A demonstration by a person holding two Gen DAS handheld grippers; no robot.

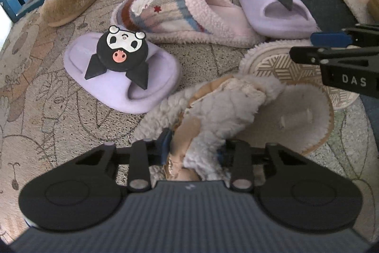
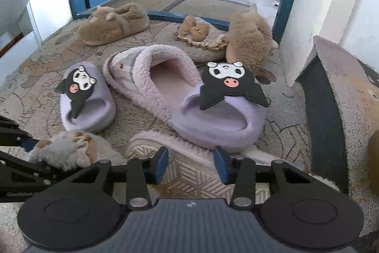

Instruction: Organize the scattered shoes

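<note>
Pickup step: left gripper (image 1: 193, 149) fingers clamped on fleecy bow slipper (image 1: 227, 106); right gripper (image 2: 190, 164) fingers half-closed astride upturned slipper sole (image 2: 189, 176), contact unclear; lift and pairing judged next.

Soft daylight, sharp focus, strong fisheye bending and dark corners.

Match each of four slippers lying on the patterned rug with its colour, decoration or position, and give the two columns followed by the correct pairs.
Column one:
1. smooth slide with cartoon face
2. woolly striped slipper
3. fluffy slipper with sewn bow
4. overturned fleece-edged slipper

Column two:
A. sole up, showing a hatched tread
B. lilac, with a black and white character on the strap
C. pale pink lining, blue and red bands
D. tan fabric knot on a frilled cream upper

Pairs: 1-B, 2-C, 3-D, 4-A
</note>
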